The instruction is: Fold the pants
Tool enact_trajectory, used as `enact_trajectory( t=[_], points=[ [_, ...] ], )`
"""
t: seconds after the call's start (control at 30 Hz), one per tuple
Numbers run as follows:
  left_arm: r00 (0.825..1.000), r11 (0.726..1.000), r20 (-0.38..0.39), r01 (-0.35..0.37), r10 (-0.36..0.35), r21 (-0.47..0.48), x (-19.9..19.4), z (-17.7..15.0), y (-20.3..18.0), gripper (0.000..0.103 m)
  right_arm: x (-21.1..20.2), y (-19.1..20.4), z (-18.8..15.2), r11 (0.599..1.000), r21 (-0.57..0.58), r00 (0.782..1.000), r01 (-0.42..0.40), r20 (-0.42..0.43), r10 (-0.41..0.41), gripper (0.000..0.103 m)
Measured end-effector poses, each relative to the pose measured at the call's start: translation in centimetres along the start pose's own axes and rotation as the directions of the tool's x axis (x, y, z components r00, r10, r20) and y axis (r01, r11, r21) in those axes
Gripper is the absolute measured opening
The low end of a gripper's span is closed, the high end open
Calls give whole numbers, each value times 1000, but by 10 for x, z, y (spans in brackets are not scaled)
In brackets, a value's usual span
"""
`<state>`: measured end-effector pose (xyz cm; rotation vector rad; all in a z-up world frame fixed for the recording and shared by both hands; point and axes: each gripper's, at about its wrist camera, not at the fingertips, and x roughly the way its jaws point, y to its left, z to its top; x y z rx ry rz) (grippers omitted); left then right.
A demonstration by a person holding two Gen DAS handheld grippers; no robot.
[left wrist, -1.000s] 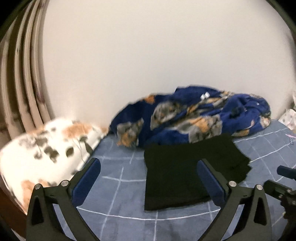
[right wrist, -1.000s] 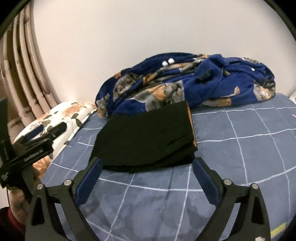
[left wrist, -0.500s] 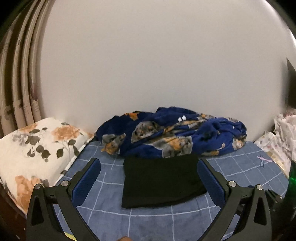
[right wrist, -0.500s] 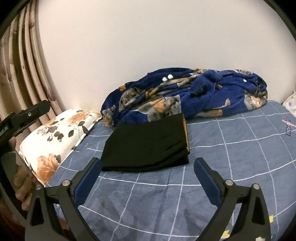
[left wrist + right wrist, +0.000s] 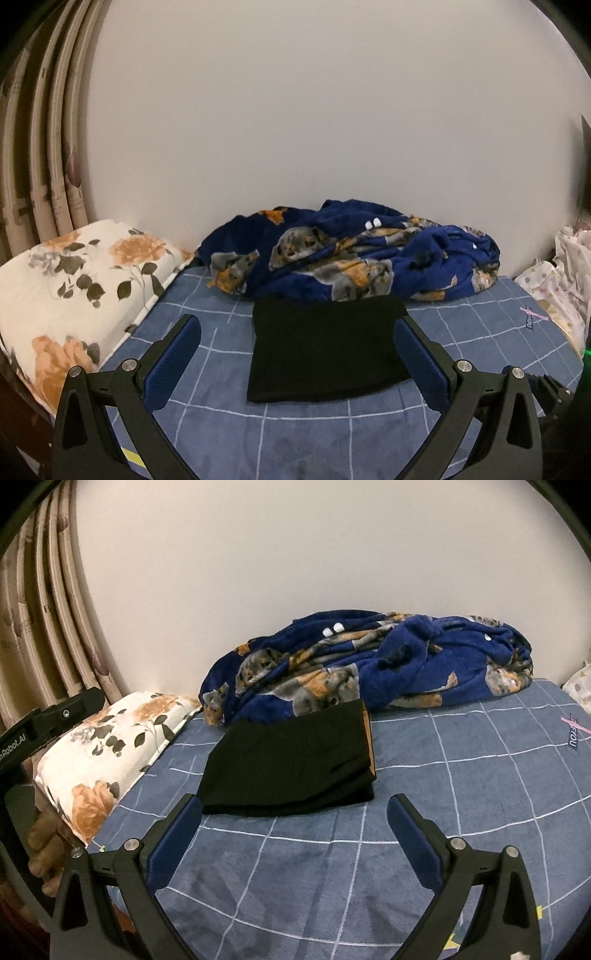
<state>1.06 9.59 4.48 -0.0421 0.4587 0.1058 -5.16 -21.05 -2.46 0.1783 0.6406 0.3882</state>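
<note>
Both tongs have drawn back and up from the bed since the frame a second earlier, so the folded black pants (image 5: 325, 347) now sit smaller in both wrist views. They lie flat as a neat rectangle on the blue grid-patterned bedsheet (image 5: 207, 417), held by neither tool. The left tongs (image 5: 297, 356) are spread wide with nothing between the blue pads, and the right tongs (image 5: 295, 832) are likewise spread and hold nothing. In the right wrist view the pants (image 5: 291, 768) show stacked layers and a tan lining strip along their right edge. Just behind them, touching their far edge, a rumpled navy blanket with a dog print (image 5: 354, 254) is heaped against the white wall (image 5: 295, 110). A floral pillow (image 5: 77, 288) lies to the left, beside striped curtains (image 5: 40, 140). At far right is a pale dotted cloth (image 5: 557, 284). The person's left hand (image 5: 42, 843) shows at the right view's left edge.
</note>
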Motion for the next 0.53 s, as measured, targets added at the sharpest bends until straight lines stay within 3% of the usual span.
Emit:
enact_trajectory(
  t=[0.17,0.3,0.53],
  points=[
    [999,1000,-33,-3,3,12,9,-10,-2,103,3,-2,-1,1000,-7,1000,19,-3,-19,100],
    [993,1000,-116,12,-11,7,26,-23,-2,103,5,-2,-1,1000,-16,1000,22,-9,-22,100],
    [992,1000,-124,10,-9,8,31,-35,-3,103,12,-4,-5,999,-20,999,27,-36,-28,100]
  ],
)
